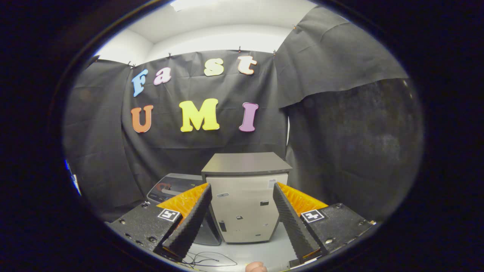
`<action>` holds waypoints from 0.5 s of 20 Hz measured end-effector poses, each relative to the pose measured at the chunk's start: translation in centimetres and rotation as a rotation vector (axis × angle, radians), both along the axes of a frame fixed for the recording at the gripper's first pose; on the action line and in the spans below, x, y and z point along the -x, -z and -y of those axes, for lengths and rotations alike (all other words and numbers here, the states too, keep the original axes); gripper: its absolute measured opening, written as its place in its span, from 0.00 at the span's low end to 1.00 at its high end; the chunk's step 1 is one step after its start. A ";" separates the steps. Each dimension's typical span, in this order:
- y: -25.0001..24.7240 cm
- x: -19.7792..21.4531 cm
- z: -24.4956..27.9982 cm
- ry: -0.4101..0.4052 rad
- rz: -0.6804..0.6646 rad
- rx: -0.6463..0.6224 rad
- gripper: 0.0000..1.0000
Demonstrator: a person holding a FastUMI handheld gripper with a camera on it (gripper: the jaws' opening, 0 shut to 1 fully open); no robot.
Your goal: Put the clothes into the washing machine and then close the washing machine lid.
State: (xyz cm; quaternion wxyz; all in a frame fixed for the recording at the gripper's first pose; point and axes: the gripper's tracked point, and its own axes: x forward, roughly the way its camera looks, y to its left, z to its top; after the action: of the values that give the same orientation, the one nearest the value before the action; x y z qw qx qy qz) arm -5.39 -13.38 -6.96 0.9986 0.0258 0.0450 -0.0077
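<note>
My gripper (242,186) is open, its two fingers spread wide with nothing between them. Just ahead of the fingers, in the gap, stands a pale box-shaped cabinet (245,211) with a flat grey top. To its left, a grey washing machine (172,187) with a dark control panel sits low against the wall, partly hidden behind my left finger (191,221). I cannot tell how its lid stands from here.
The units stand on a light surface (264,253). Thin dark cables (206,260) lie on it near the left finger. A person's fingertip (256,267) shows right below the fingers. Black cloth walls (351,151) close in behind and to the right.
</note>
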 end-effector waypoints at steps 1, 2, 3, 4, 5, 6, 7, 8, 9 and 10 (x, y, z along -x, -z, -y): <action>0.1 0.0 0.2 0.000 -0.003 0.001 1.00; 0.1 -0.1 0.3 0.000 -0.006 -0.001 1.00; 0.1 -0.1 0.4 0.001 -0.009 -0.003 1.00; 0.3 -0.3 0.6 0.001 -0.014 -0.005 1.00; 0.3 -0.4 0.8 0.002 -0.018 -0.006 1.00; 0.2 -0.6 0.9 0.006 -0.016 -0.010 1.00; 0.1 -0.6 1.2 0.009 -0.014 -0.014 1.00; 0.1 -0.8 1.2 0.012 -0.012 -0.016 1.00; 0.1 -0.9 1.3 0.016 -0.009 -0.017 1.00; 0.3 -1.1 1.3 0.017 -0.011 -0.017 1.00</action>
State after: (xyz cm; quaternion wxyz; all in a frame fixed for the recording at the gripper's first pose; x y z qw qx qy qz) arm -4.31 -14.67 -7.21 0.9980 0.0346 0.0505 -0.0158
